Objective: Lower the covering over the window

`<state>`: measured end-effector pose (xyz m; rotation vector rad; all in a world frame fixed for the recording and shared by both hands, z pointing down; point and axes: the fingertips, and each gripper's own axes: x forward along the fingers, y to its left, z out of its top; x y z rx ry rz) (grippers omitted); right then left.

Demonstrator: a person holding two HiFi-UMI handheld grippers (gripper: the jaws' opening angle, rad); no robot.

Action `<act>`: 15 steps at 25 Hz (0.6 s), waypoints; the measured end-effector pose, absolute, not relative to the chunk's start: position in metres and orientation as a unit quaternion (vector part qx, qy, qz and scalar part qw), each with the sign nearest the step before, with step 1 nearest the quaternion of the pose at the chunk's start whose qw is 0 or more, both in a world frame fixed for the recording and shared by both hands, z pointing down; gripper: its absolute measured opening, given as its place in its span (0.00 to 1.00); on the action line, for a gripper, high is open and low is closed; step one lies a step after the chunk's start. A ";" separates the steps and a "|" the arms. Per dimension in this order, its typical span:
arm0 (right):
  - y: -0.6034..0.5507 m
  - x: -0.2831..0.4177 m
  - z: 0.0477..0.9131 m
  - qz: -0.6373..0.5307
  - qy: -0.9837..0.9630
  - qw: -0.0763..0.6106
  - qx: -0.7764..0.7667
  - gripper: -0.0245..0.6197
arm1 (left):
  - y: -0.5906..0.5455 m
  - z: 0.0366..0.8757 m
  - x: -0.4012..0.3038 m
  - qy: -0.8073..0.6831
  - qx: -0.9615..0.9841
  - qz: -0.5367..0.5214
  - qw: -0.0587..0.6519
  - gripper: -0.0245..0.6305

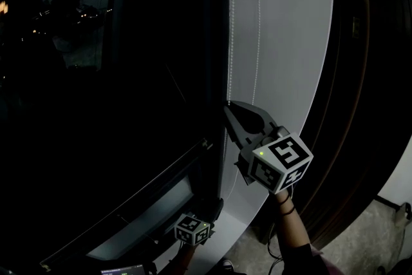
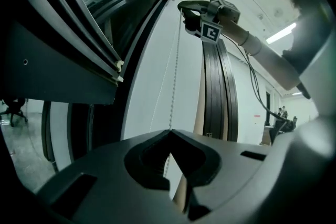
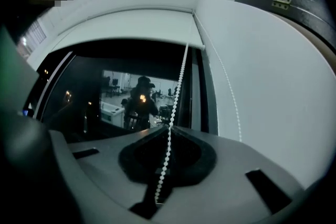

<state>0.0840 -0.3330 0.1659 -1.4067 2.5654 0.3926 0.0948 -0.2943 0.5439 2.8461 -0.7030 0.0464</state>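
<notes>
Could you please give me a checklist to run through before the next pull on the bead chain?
1. Right gripper jaws shut on the bead chain: ok.
2. Left gripper jaws shut on the same chain, lower down: ok.
3. Chain runs straight up to the blind: ok.
4. Second strand hangs free, untangled: ok.
5. Blind covers the window: not ok, it is rolled up at the top and the glass is bare.
6. The gripped strand is the one that lowers the blind: cannot tell.
</notes>
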 end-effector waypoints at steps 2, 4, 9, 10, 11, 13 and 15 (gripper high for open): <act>-0.327 0.087 0.164 0.115 0.865 0.132 -0.471 0.07 | -0.292 0.543 0.095 -0.231 0.967 0.016 0.109 0.04; -0.323 0.094 0.165 0.123 0.853 0.147 -0.485 0.06 | -0.291 0.542 0.093 -0.226 0.967 0.014 0.113 0.04; -0.308 0.104 0.163 0.136 0.834 0.168 -0.507 0.06 | -0.290 0.538 0.085 -0.231 0.967 0.031 0.102 0.04; -0.306 0.105 0.162 0.131 0.833 0.175 -0.508 0.06 | -0.289 0.535 0.083 -0.230 0.968 0.030 0.101 0.04; -0.304 0.106 0.162 0.131 0.832 0.177 -0.510 0.06 | -0.288 0.530 0.082 -0.228 0.968 0.025 0.099 0.04; -0.302 0.107 0.169 0.134 0.831 0.168 -0.513 0.06 | -0.287 0.517 0.077 -0.226 0.969 0.010 0.095 0.05; -0.305 0.104 0.187 0.126 0.835 0.145 -0.515 0.06 | -0.285 0.501 0.072 -0.222 0.971 -0.006 0.089 0.08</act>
